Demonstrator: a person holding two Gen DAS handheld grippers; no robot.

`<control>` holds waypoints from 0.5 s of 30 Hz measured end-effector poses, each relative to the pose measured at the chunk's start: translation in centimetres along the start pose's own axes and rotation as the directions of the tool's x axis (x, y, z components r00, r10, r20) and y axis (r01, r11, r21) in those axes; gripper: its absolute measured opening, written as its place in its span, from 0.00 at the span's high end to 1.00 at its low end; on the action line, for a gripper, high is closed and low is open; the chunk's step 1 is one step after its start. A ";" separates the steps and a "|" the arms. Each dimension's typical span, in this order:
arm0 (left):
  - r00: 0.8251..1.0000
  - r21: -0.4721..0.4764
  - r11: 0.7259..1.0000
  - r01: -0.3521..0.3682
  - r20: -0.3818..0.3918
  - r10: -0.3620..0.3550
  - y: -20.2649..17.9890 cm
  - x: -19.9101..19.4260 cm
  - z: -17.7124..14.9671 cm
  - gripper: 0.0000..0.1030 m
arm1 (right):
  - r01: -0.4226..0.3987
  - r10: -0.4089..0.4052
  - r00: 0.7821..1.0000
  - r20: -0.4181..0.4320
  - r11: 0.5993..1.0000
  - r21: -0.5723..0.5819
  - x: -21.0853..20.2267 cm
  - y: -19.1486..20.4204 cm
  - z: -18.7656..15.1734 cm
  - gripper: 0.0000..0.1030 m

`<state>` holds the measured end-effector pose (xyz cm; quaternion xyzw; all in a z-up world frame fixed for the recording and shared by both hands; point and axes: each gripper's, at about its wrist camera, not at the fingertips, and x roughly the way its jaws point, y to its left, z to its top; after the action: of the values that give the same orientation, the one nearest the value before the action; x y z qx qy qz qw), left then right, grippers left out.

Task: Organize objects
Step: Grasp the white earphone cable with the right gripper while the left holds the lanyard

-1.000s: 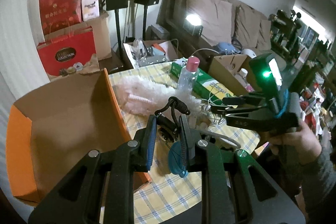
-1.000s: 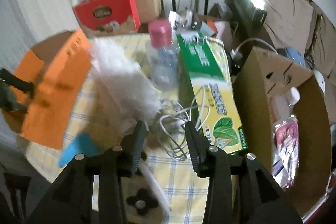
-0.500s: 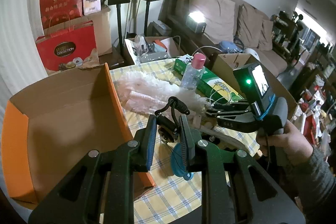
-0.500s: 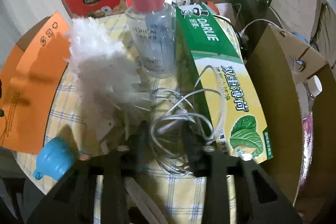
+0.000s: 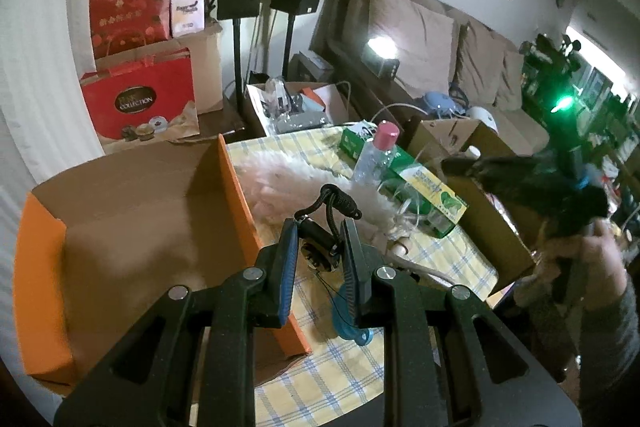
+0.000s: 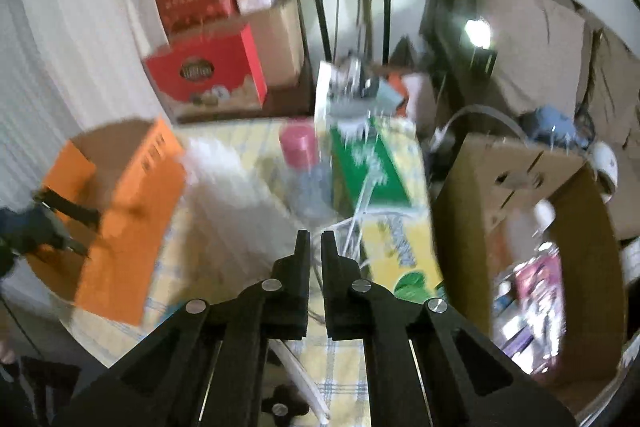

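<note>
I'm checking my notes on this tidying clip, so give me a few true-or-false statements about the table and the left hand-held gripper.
1. The left hand-held gripper is shut on a small black corded item. True.
2. The pink-capped bottle lies on its side. False: it stands upright beside the green and yellow box.
3. The orange box is open at the top. True.
4. The blue item sits inside the orange box. False: it lies on the checked tablecloth, outside the box.
</note>
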<state>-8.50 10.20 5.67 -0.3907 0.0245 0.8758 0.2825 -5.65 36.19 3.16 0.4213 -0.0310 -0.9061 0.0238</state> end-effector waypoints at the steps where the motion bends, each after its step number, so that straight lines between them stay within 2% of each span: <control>1: 1.000 -0.002 1.000 0.000 0.004 0.000 0.1 -0.2 0.2 0.81 | 0.005 -0.005 1.000 0.019 1.000 -0.004 -0.8 0.1 0.4 0.96; 3: 1.000 -0.007 1.000 0.001 0.012 -0.001 0.4 -0.8 0.4 0.81 | 0.012 -0.011 0.999 0.050 1.000 -0.018 -2.6 0.4 1.6 0.96; 8: 1.000 -0.013 1.000 -0.012 0.025 0.012 0.7 -1.9 0.6 0.81 | 0.041 -0.038 0.997 0.072 0.998 -0.045 -4.3 1.3 3.3 0.96; 12: 1.000 -0.007 1.000 -0.014 0.020 0.014 0.8 -1.9 0.4 0.81 | 0.044 -0.043 0.999 0.005 0.998 -0.044 -2.6 1.1 2.0 0.96; 15: 1.000 -0.009 1.000 -0.014 0.005 0.014 0.8 -1.3 0.1 0.81 | 0.061 -0.063 0.996 -0.067 0.998 -0.034 0.8 0.6 0.2 0.88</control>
<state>-8.31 8.90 6.50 -0.3893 0.0226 0.8789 0.2748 -6.31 35.57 2.75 0.4524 -0.0026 -0.8918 0.0033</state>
